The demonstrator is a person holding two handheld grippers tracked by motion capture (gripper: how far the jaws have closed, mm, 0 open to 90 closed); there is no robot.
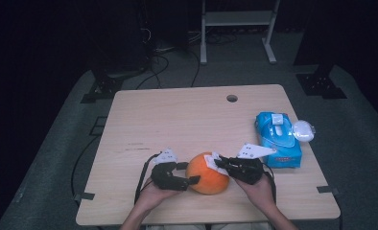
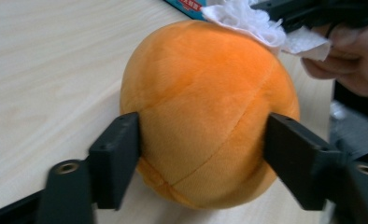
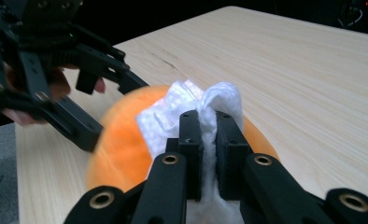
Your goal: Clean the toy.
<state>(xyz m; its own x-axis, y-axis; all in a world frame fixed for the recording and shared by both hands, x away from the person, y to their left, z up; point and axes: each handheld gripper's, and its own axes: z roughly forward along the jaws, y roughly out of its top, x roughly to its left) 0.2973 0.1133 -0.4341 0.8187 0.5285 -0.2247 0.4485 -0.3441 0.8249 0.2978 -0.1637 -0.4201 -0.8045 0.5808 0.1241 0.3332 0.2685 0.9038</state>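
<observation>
An orange plush ball (image 1: 207, 175) rests on the wooden table (image 1: 177, 120) near its front edge. My left gripper (image 2: 203, 149) comes at it from the left. Its two black pads (image 2: 116, 154) press on opposite sides of the ball (image 2: 205, 107). My right gripper (image 3: 209, 140) is shut on a crumpled white tissue (image 3: 173, 112), which it holds against the top of the ball (image 3: 121, 149). In the high view the right gripper (image 1: 220, 165) reaches in from the right, with the tissue (image 1: 212, 160) on the ball's upper right.
A blue pack of wipes (image 1: 278, 139) lies at the table's right side, with a small white round object (image 1: 303, 130) beside it. A cable hole (image 1: 232, 98) sits near the far edge. Bare wood stretches across the left and far parts.
</observation>
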